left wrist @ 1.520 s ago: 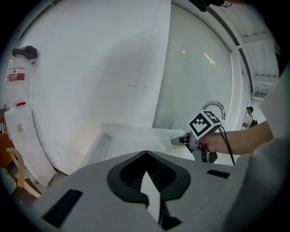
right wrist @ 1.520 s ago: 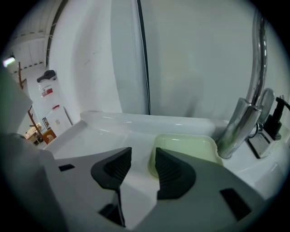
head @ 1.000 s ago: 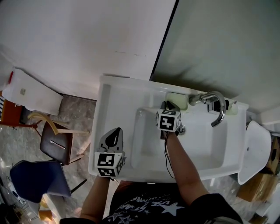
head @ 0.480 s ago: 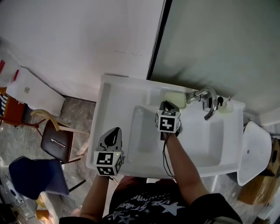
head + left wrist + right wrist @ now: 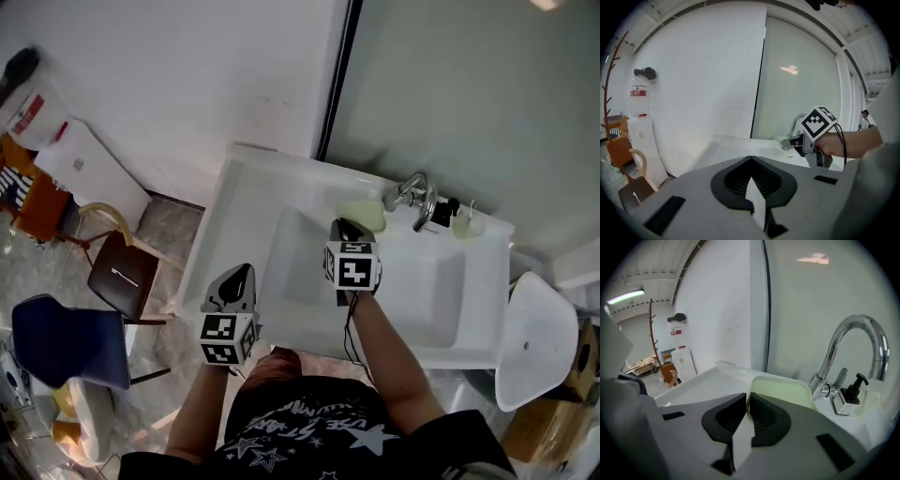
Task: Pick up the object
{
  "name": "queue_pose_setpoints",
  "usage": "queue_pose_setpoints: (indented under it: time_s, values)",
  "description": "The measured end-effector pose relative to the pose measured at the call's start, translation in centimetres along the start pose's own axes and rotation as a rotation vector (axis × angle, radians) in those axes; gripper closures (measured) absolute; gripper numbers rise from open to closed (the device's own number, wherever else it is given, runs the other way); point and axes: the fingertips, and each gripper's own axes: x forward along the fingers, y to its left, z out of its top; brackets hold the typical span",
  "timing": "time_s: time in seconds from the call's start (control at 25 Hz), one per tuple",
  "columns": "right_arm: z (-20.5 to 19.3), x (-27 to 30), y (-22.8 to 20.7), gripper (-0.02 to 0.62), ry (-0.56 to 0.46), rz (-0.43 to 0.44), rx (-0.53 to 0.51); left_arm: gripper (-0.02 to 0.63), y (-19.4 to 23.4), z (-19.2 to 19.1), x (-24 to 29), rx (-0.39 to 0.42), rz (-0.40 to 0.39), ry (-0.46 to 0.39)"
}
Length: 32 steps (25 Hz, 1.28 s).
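Note:
A pale yellow-green dish (image 5: 363, 216) lies on the white sink's (image 5: 246, 197) back ledge, just left of the chrome tap (image 5: 412, 194). My right gripper (image 5: 344, 228) reaches over the basin and is shut on the dish's near rim. In the right gripper view the dish (image 5: 783, 389) fills the space ahead, with its edge pinched between the dark pads of my right gripper (image 5: 747, 398). My left gripper (image 5: 234, 279) hovers off the sink's front left corner, shut and empty. In the left gripper view, my left gripper (image 5: 751, 160) looks across at the right gripper (image 5: 786, 142).
The tap (image 5: 851, 338) curves up at the right with a black-topped fitting (image 5: 852, 392) beside it. A second pale dish (image 5: 466, 225) sits right of the tap. A white tub (image 5: 525, 347) stands at the right. A brown chair (image 5: 122, 277) and a blue chair (image 5: 61, 342) are on the floor at the left.
The head view has swung, so the sink sits more slanted in the picture. Both grippers keep their places relative to the sink, with the right one still at the dish.

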Motion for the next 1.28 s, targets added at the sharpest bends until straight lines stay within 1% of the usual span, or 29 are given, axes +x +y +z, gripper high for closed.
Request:
queue_pose_setpoints:
  time_s: [0.16,0.28,0.4,0.6,0.72,1.04,1.28]
  values:
    - [-0.7,-3.8,1.0,0.561,-0.03,0.073,-0.018,0.591,-2.5,-1.0,-3.2,0.022,0.038,-0.017]
    - [-1.9,-6.8,1.1,0.561,-0.049,0.113,-0.034,0.591,-4.9,-1.9,-5.4,0.019,0.057,-0.024]
    - [-3.7,-9.8,0.5,0.561,-0.063,0.144,-0.038,0.591,-7.7,-2.9,-7.6,0.005,0.074,-0.034]
    - [-7.0,-14.7,-1.0,0.561,-0.081,0.195,-0.042,0.591,-12.3,-4.9,-11.3,0.01,0.114,-0.056]
    - [-9.0,-17.5,-1.9,0.561,-0.091,0.227,-0.051,0.591,-15.2,-6.3,-13.5,-0.001,0.139,-0.066]
    - [-13.7,-24.2,-3.8,0.561,-0.097,0.336,-0.075,0.591,-21.8,-10.4,-19.3,-0.03,0.229,-0.042]
    - [-17.2,-27.1,-3.3,0.561,-0.085,0.406,-0.108,0.591,-24.8,-13.1,-24.4,-0.046,0.299,-0.04]
